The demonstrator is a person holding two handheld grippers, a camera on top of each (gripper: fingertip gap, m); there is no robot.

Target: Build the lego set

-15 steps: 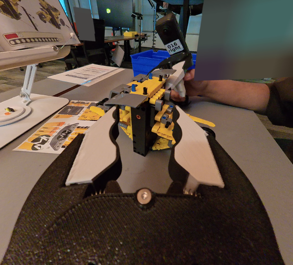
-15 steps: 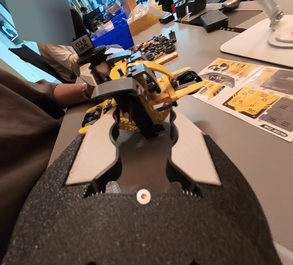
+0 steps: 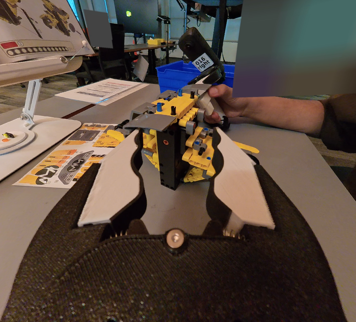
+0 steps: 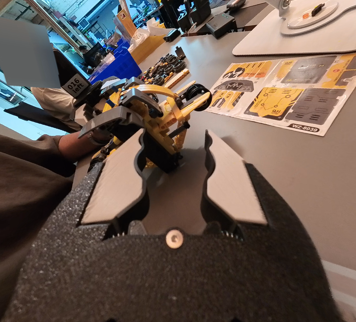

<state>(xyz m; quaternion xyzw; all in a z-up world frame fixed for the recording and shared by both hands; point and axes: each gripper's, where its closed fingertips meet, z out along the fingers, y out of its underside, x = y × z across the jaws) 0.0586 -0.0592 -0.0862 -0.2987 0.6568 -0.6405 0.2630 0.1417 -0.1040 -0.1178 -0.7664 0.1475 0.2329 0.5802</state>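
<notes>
A yellow, black and grey brick vehicle model (image 3: 173,139) stands on the grey table (image 3: 289,168). My left gripper (image 3: 176,130) is shut on it, one finger under its grey panel and the other against its yellow side. My right gripper (image 4: 175,131) is at the model's (image 4: 146,112) other end. It is open: its left finger lies against the black base and its right finger stands clear. In the left wrist view the right gripper (image 3: 207,104) is held by a hand behind the model. The left gripper (image 4: 86,100) shows beyond the model in the right wrist view.
A yellow and grey sticker sheet (image 3: 57,160) (image 4: 289,96) lies beside the model. A white stand (image 3: 38,131) (image 4: 308,29) holds an instruction booklet (image 3: 34,19). Loose black and yellow parts (image 4: 165,67) and a blue bin (image 4: 119,66) sit farther off. A printed paper (image 3: 104,89) lies at the back.
The right gripper has tilted and shifted right, so the model now sits at its left finger, not between both. The left gripper still holds the model.
</notes>
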